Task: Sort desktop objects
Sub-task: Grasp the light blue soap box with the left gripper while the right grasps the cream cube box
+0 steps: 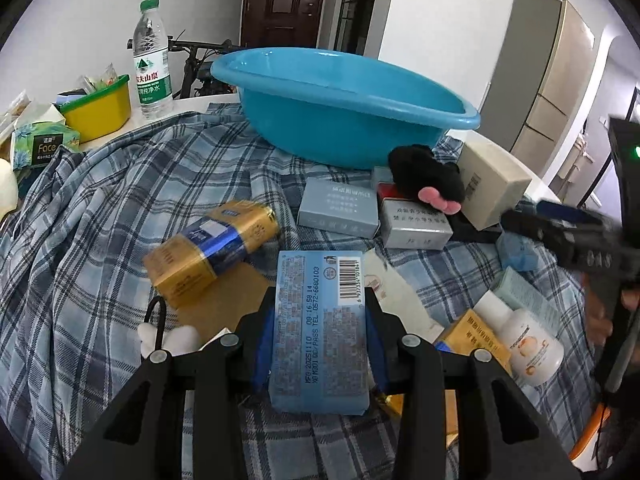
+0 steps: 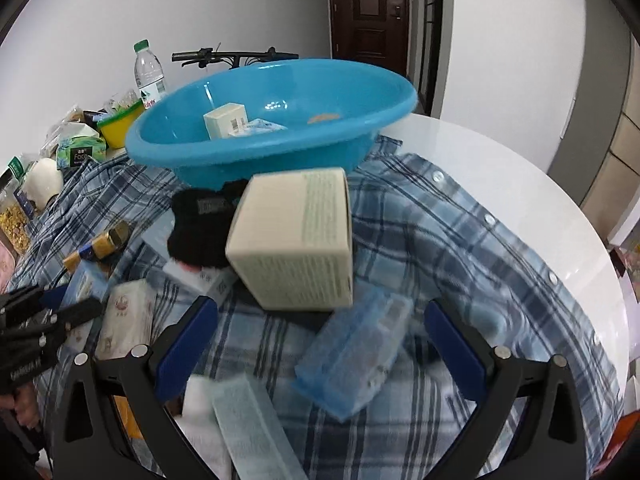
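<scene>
Left gripper (image 1: 320, 320) is clamped on a blue pack (image 1: 320, 324), pads pressing its 2 long sides, pack lifted clear of the plaid cloth (image 1: 100, 208). The grip sits low on the pack, so the free top end could swing or slide out on the way to the basin (image 1: 344, 108). The gold box (image 1: 212, 252) lies tilted just left of the pack, and a low carry could clip it. The basin rim stands high, so a flat approach likely knocks the pack against the wall.

Right gripper (image 2: 320, 344) stands wide open and holds nothing. The clear blue case (image 2: 352, 356) lies between its fingers, untouched. The cream box (image 2: 296, 240) sits just beyond, with the black plush (image 2: 200, 232) at its left. Closing early could catch the case corner-on and skid it. The basin (image 2: 272, 128) already holds 2 items, so a drop could bounce off them. Both grippers work near each other, and their paths to the basin could cross.
</scene>
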{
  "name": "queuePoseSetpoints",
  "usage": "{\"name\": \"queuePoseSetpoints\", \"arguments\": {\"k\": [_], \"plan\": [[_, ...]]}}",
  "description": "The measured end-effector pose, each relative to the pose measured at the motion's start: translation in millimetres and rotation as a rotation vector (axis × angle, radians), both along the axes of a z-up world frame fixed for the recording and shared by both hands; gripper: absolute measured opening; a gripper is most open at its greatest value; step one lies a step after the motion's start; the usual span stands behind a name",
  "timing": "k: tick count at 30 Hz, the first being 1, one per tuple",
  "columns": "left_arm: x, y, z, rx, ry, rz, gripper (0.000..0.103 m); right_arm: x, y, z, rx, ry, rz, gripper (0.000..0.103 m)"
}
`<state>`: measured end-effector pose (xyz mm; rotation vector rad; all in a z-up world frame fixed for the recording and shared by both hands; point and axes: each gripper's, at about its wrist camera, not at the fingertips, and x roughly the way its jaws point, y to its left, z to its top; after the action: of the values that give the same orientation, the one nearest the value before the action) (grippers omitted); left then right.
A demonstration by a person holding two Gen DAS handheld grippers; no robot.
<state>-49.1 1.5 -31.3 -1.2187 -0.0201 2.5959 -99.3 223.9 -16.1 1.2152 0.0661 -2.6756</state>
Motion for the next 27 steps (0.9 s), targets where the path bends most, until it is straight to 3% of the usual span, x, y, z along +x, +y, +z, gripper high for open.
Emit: {"name": "queuePoseSetpoints", "arguments": {"k": [14,17,24,27], "plan": [[-0.1,-0.7,-0.2,-0.009,0.003,0.013,0.041,-43.8,-4.2,-12.7,0.008,-0.058,-0.002,0.098],[-3.0,-0.4,-0.6,-0.014,0.001,0.020,0.041,-42.9,-8.1,-13.0,0.014,-0.058,0.016,0.091],[-5.7,0.2,-0.7,-0.012,-0.004,0.025,0.041,-37.4,-12.1,-12.5,0.002,-0.054,0.041,0.058],[-7.0,-0.6,-0.6,-0.008,-0.005,0.029,0.041,-30.6,-12.0,-11.5,0.006,-0.047,0.051,0.057]]}}
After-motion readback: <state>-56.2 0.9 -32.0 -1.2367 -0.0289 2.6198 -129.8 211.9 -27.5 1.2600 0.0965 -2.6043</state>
